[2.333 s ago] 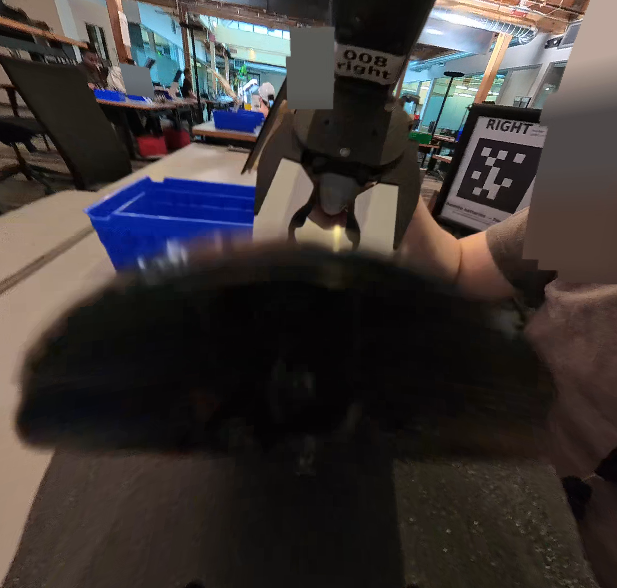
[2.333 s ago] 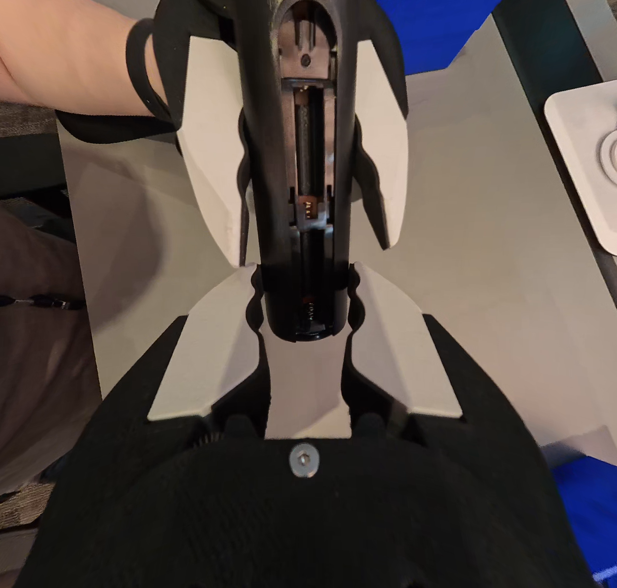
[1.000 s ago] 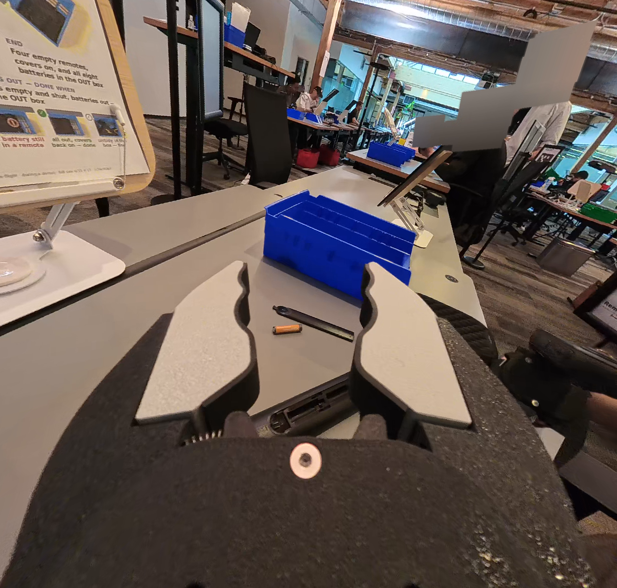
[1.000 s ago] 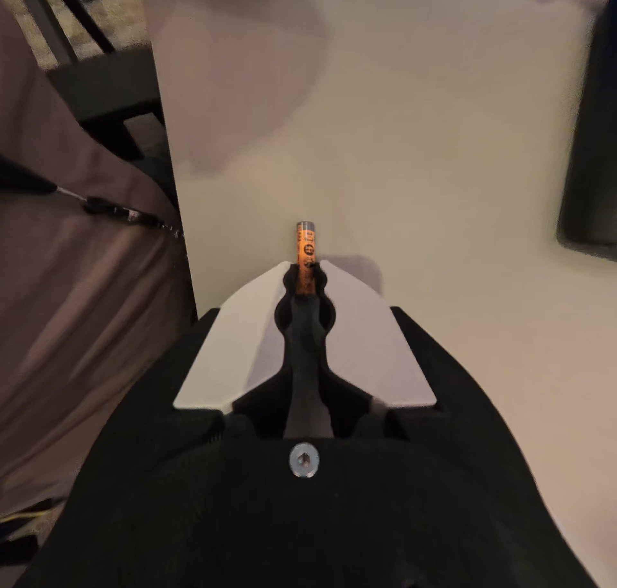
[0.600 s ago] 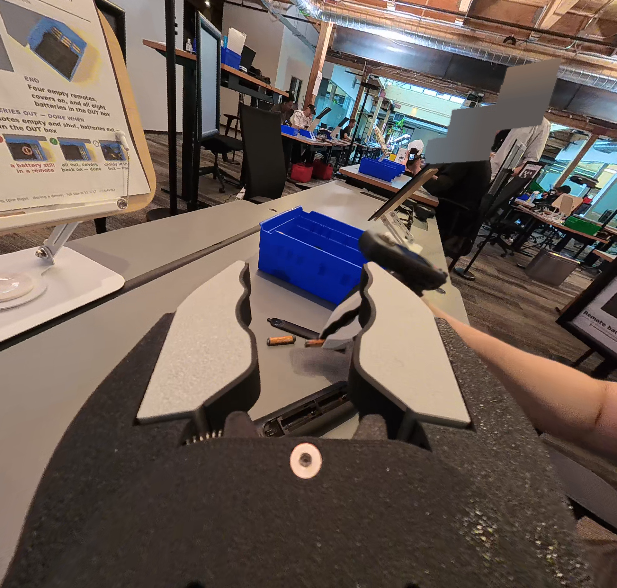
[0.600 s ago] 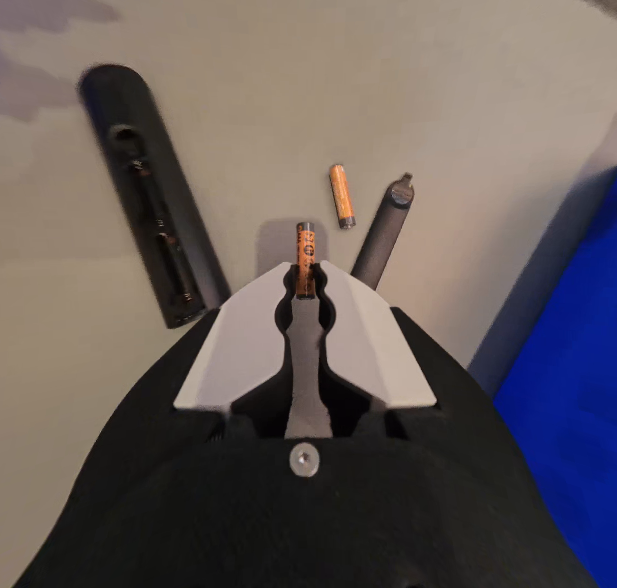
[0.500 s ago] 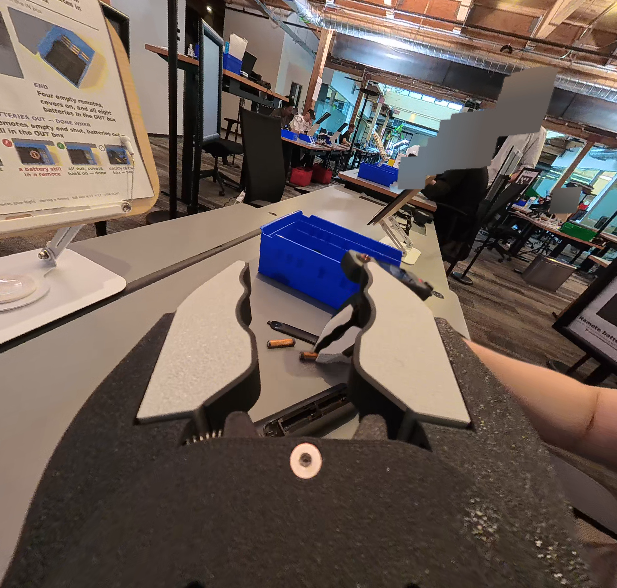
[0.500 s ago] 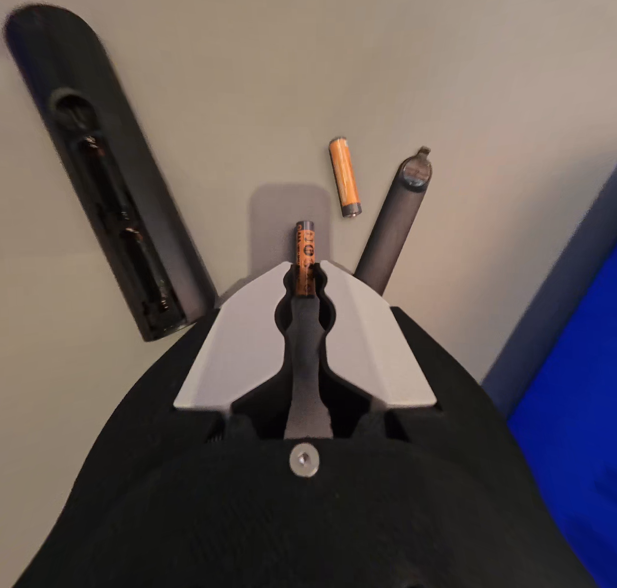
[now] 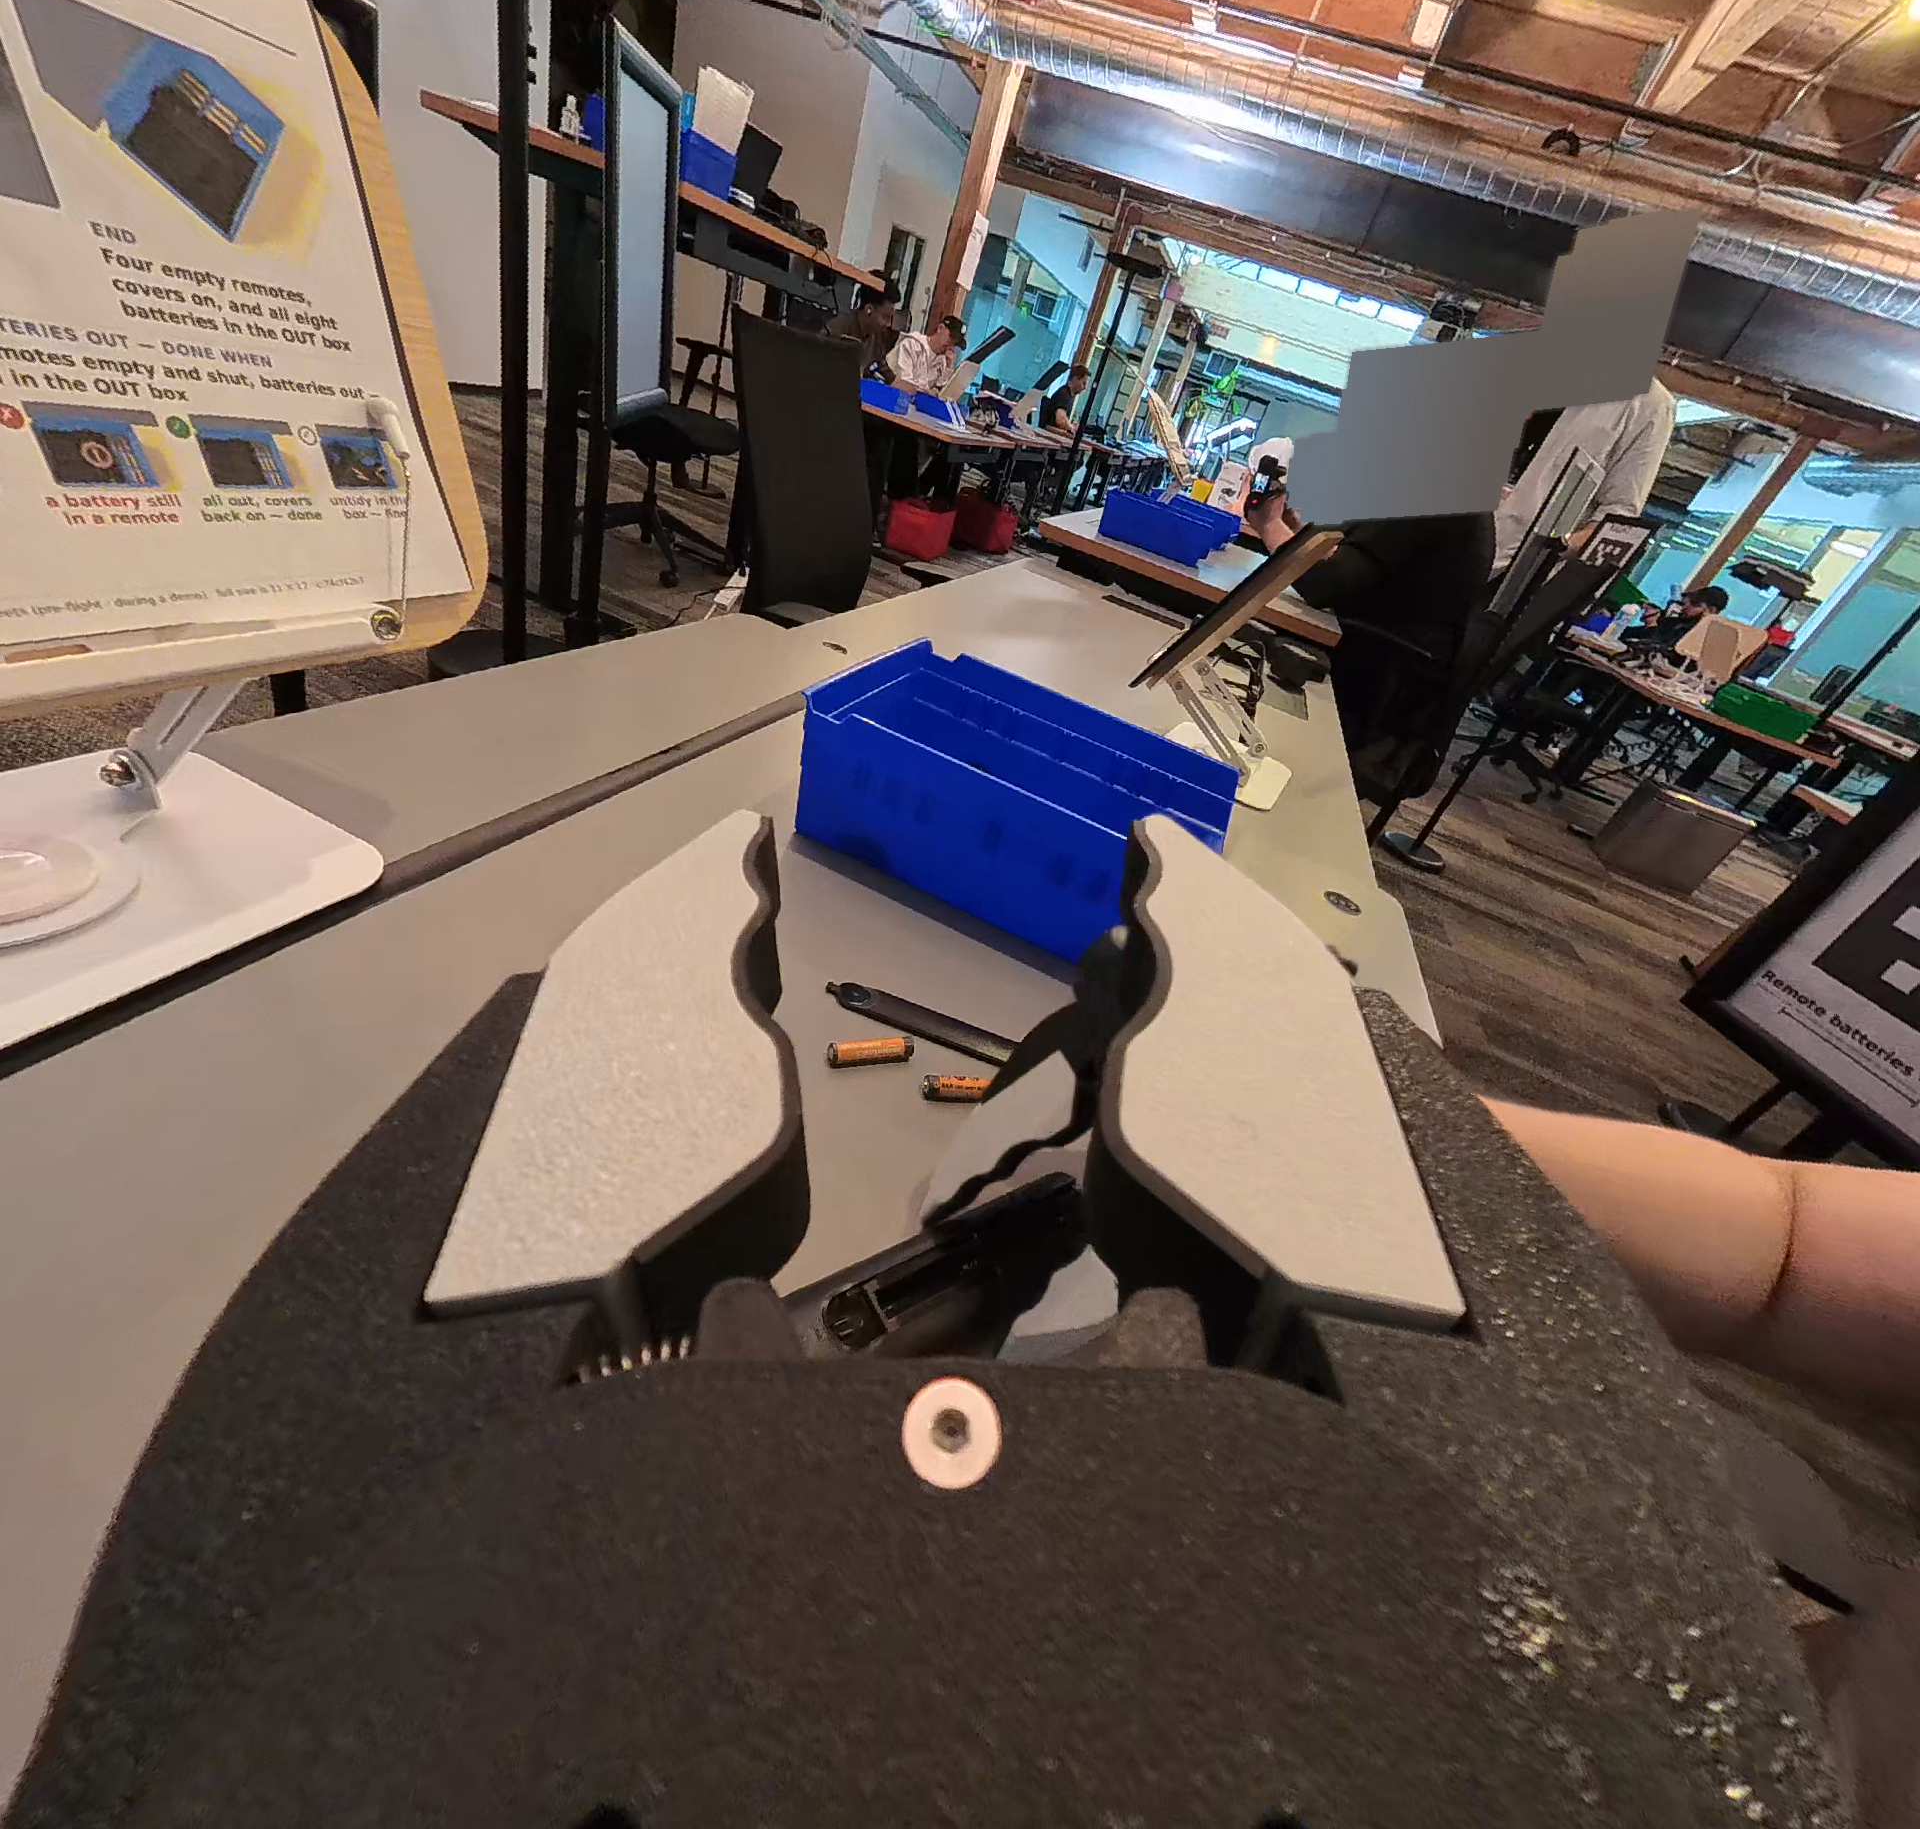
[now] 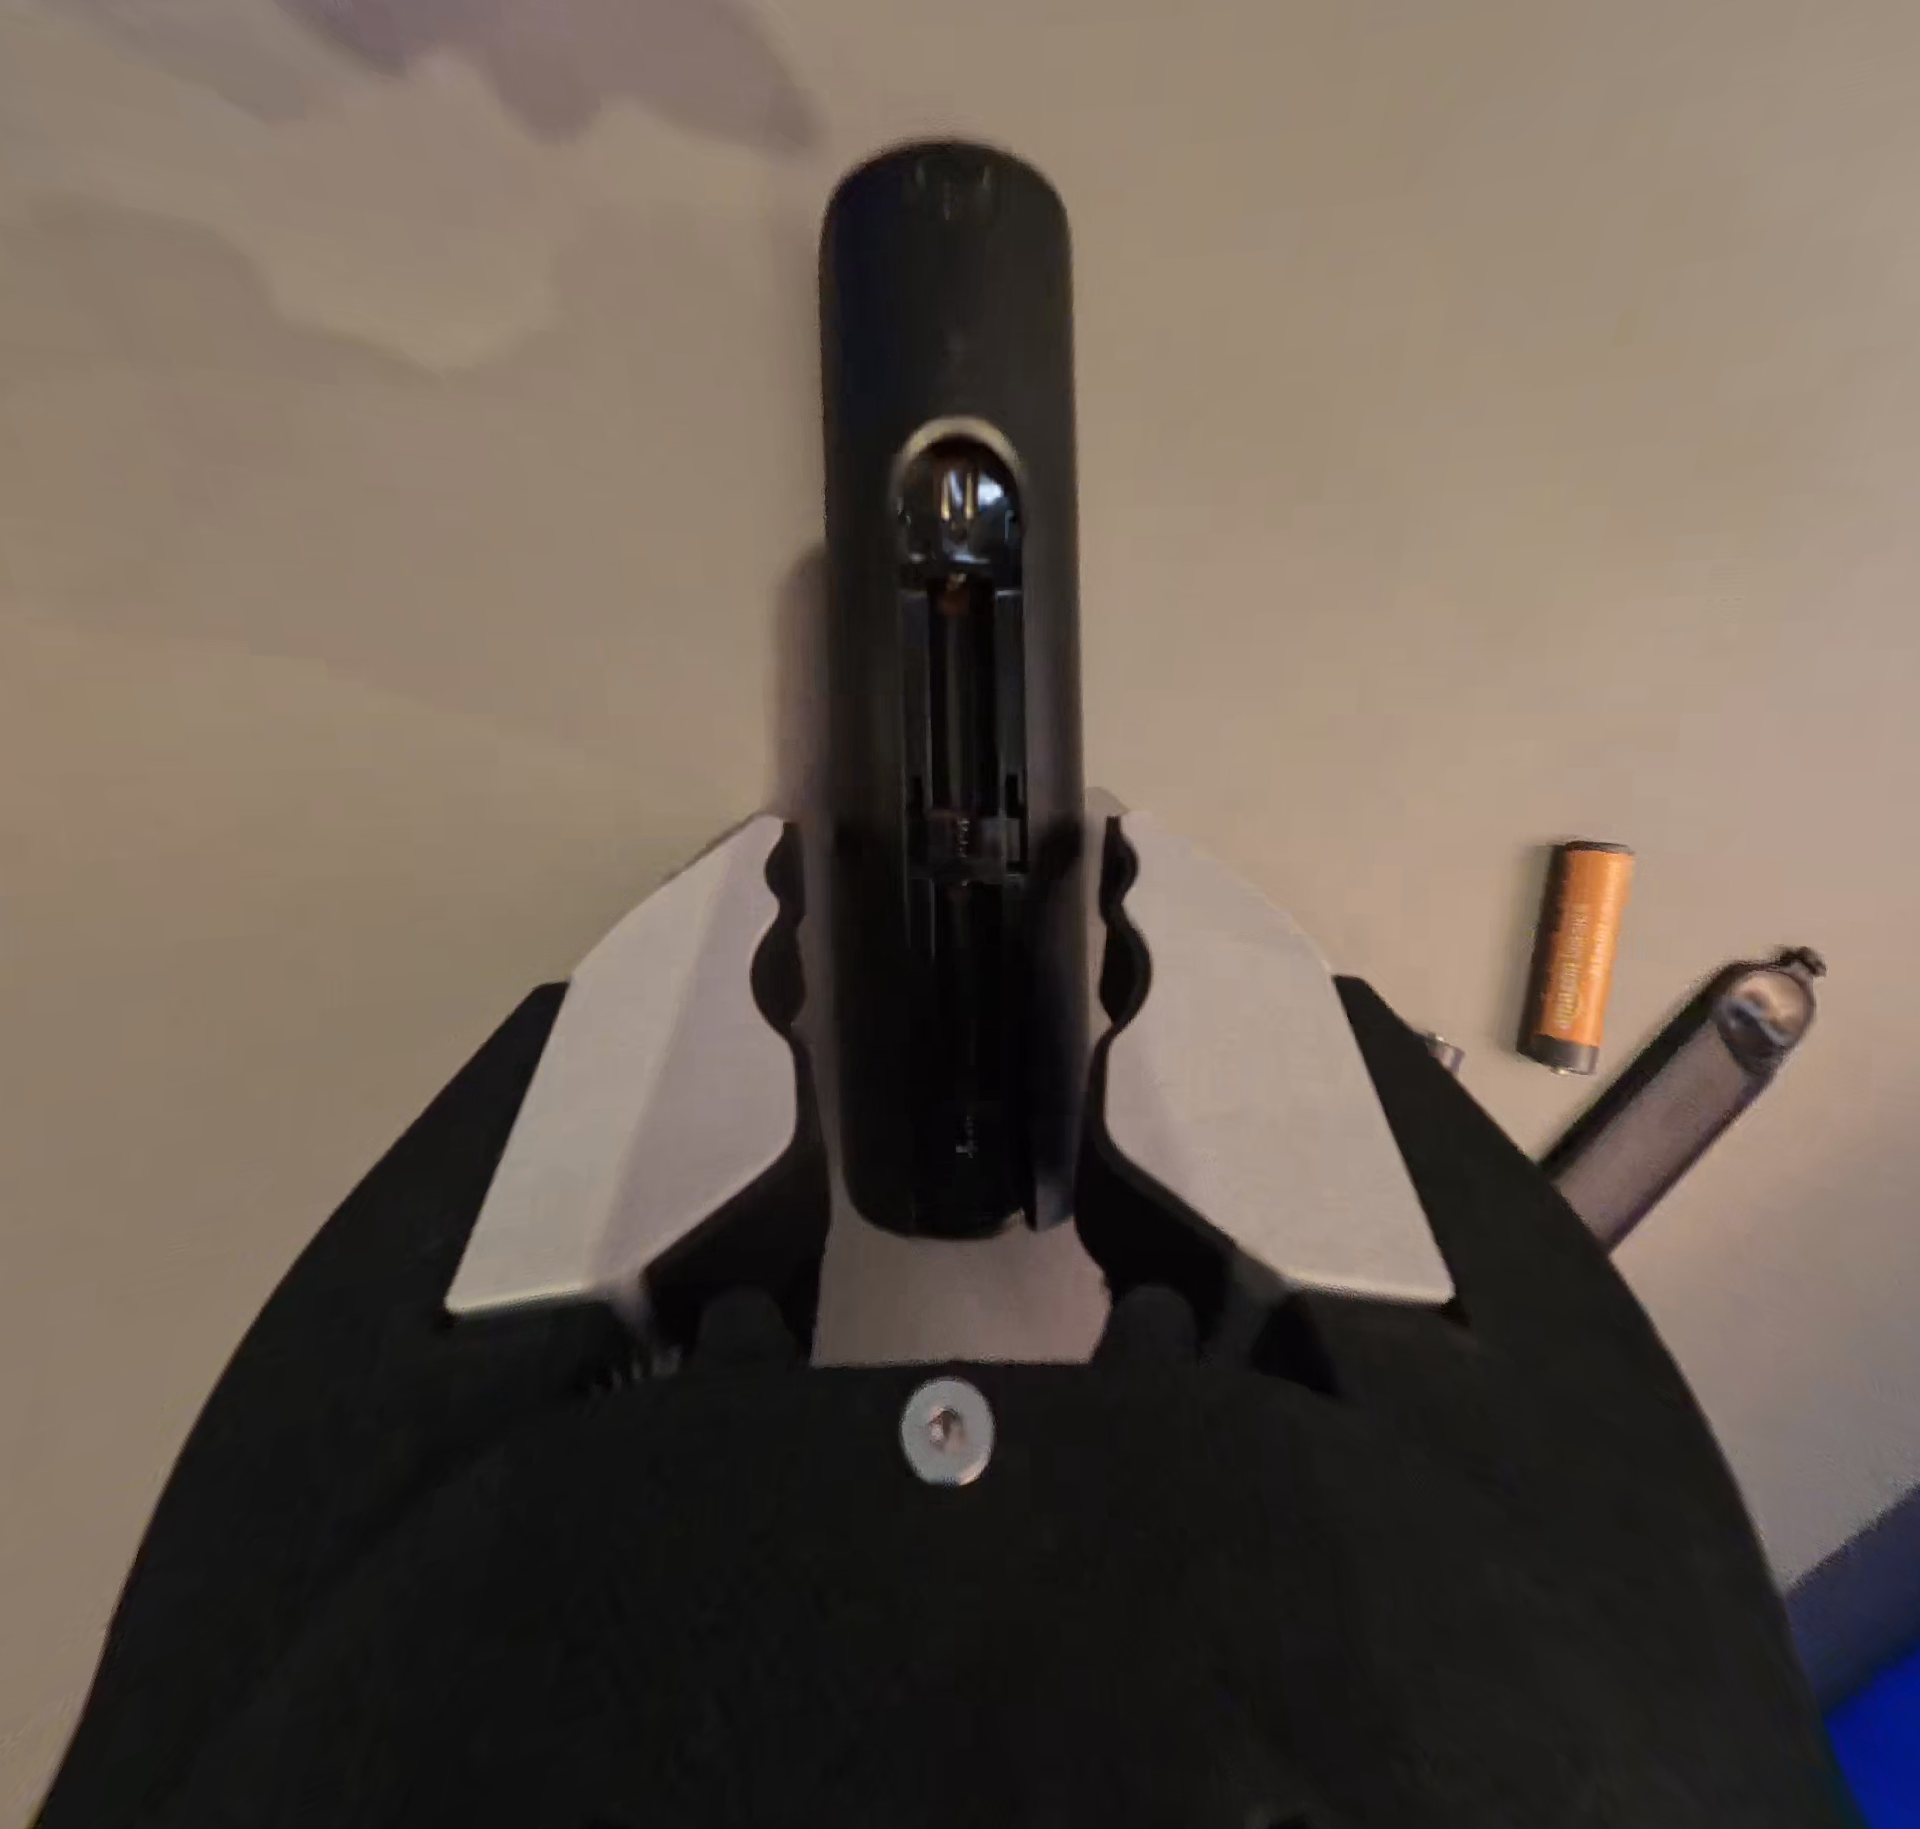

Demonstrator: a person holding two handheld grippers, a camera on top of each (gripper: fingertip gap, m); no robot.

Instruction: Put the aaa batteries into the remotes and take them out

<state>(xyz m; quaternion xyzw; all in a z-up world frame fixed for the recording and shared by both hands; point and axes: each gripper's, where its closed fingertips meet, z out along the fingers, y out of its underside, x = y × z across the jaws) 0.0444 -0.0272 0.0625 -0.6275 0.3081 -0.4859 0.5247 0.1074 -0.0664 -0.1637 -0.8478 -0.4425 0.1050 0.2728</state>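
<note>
A black remote (image 10: 951, 325) lies on the grey table with its battery bay open and empty. My right gripper (image 10: 951, 834) is open, with one finger on each side of the remote's near end. Two orange AAA batteries lie loose on the table (image 9: 871, 1052) (image 9: 956, 1086). One of them shows in the right wrist view (image 10: 1574, 958), next to the black battery cover (image 10: 1683, 1083). My left gripper (image 9: 948, 844) is open and empty, just above the remote (image 9: 935, 1280), and the right gripper (image 9: 987, 1171) shows between its fingers.
A blue bin (image 9: 1008, 803) stands behind the batteries and cover. A stand holding an instruction sheet (image 9: 187, 844) is at the left. The table's right edge (image 9: 1392, 948) is close, with a person's forearm (image 9: 1683, 1249) beyond it.
My right gripper carried a battery over the table, let it go beside the other battery and opened. It now straddles the remote. The left gripper stayed open and barely moved.
</note>
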